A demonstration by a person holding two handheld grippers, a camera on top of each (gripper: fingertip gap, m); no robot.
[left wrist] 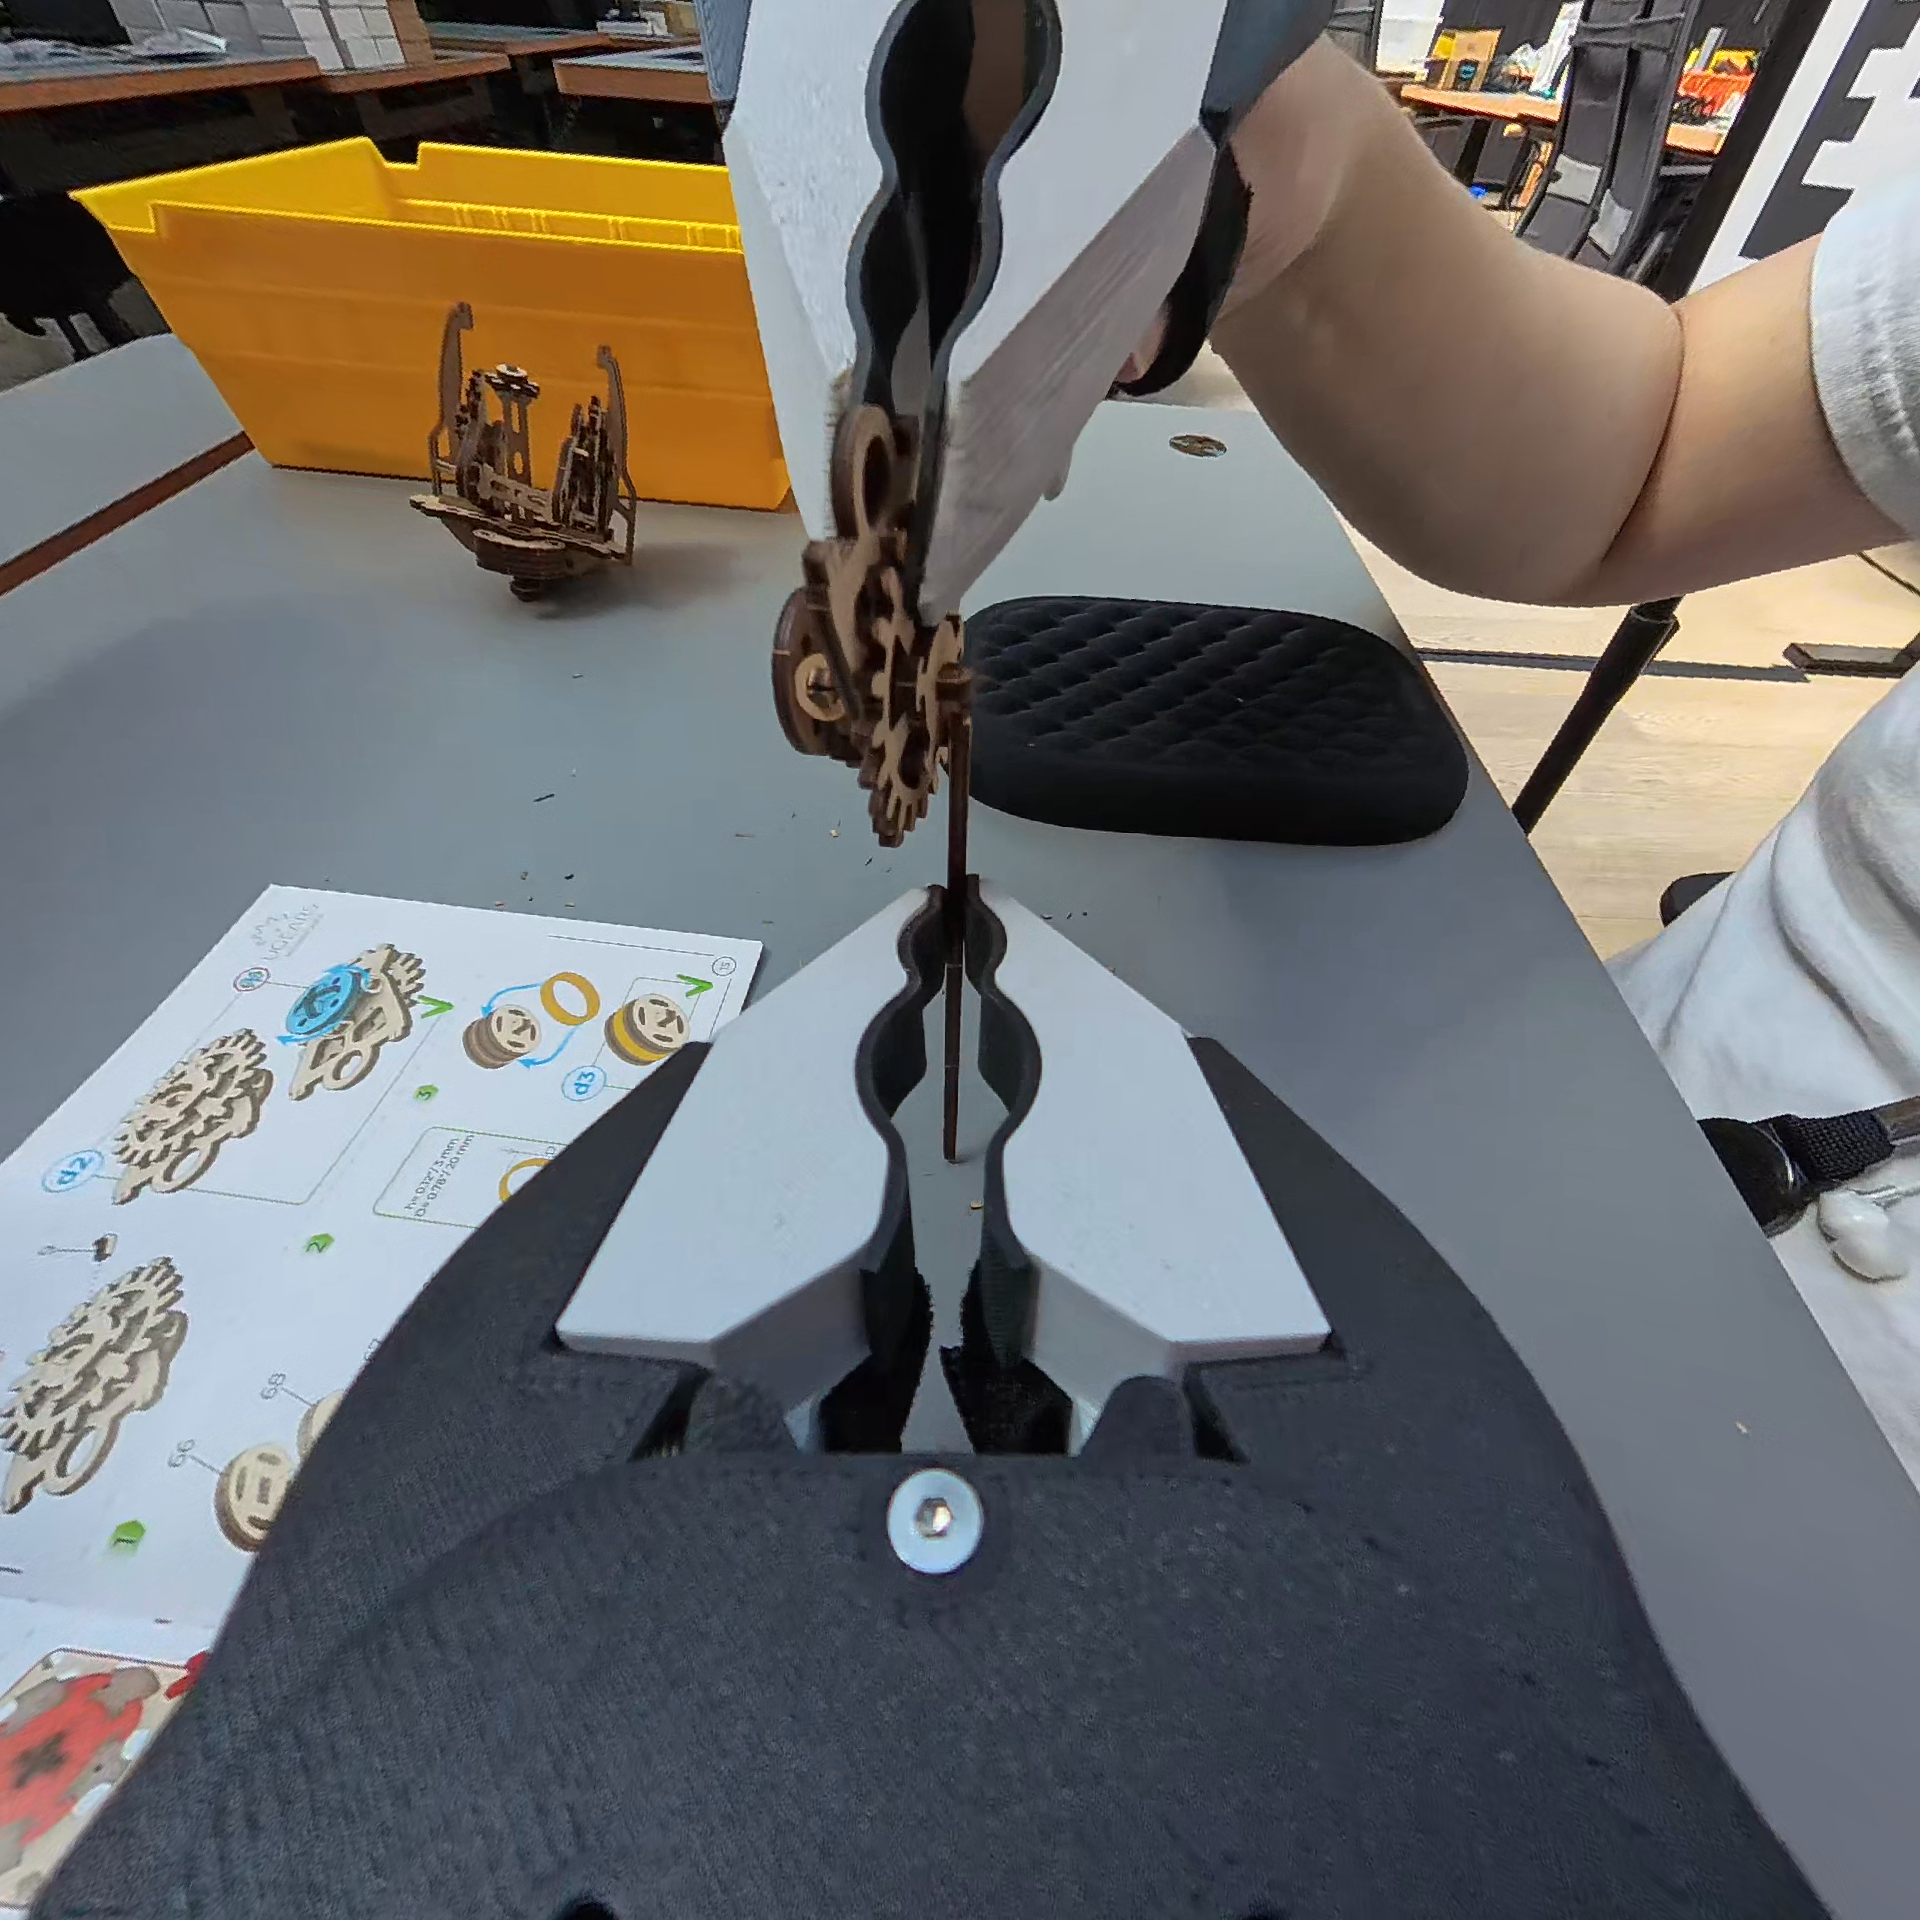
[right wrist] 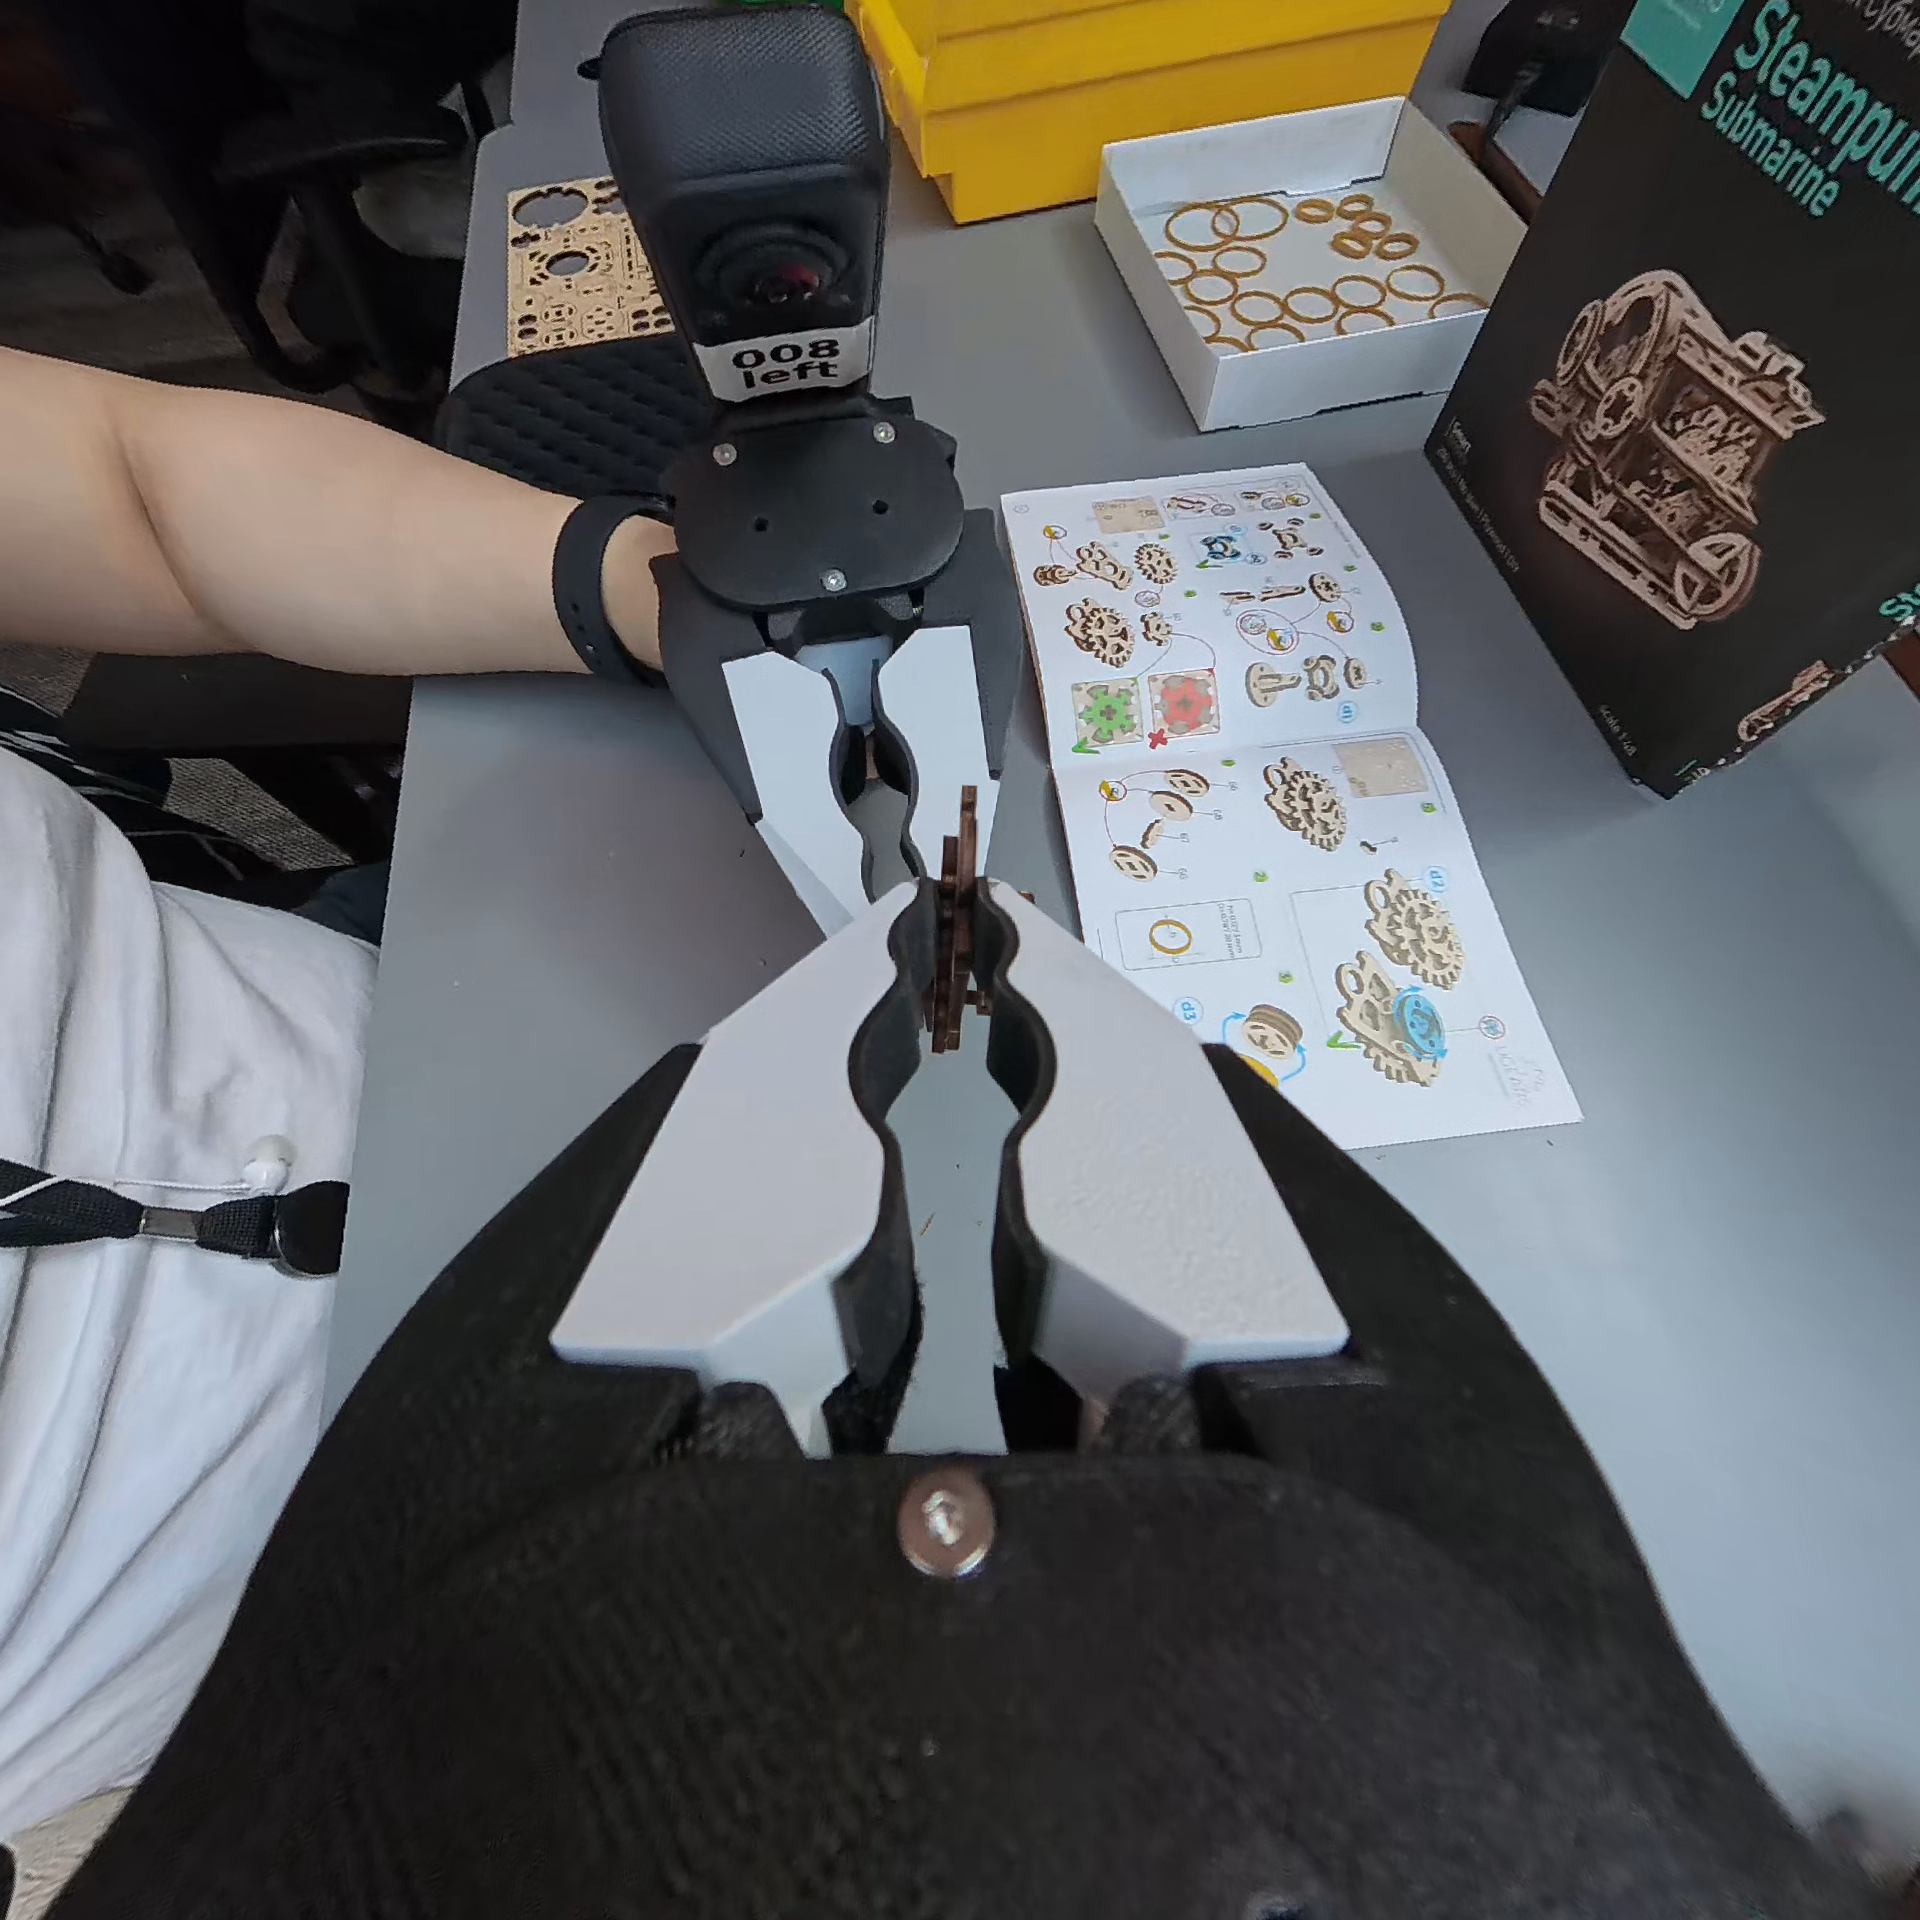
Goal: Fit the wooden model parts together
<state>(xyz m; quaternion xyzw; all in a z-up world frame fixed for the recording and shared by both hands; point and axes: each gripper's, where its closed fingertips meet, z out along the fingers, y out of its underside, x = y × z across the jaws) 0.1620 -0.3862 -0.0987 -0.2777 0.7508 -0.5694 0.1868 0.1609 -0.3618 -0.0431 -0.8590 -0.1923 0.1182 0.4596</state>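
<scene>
My right gripper (right wrist: pixel 951 891) is shut on a wooden gear assembly (right wrist: pixel 948 977) and holds it above the grey table (right wrist: pixel 623 831). In the left wrist view the right gripper (left wrist: pixel 914 457) comes down from the top with the gear assembly (left wrist: pixel 883 675) hanging below its tips. My left gripper (left wrist: pixel 951 896) is shut on a thin flat wooden part (left wrist: pixel 954 831), seen edge-on. The part's upper end meets the right edge of the gear assembly. The left gripper (right wrist: pixel 920 862) also shows just beyond my right fingertips in the right wrist view.
An instruction sheet (right wrist: pixel 1247 790) lies right of the grippers. A white box of rubber rings (right wrist: pixel 1299 281), yellow bins (right wrist: pixel 1091 94), a dark kit box (right wrist: pixel 1714 416) and a punched wooden sheet (right wrist: pixel 571 270) stand farther off. A partly built model (left wrist: pixel 520 488) and a black pad (left wrist: pixel 1195 717) sit on the table. The left gripper's tips are roughly 6 cm from the right gripper's.
</scene>
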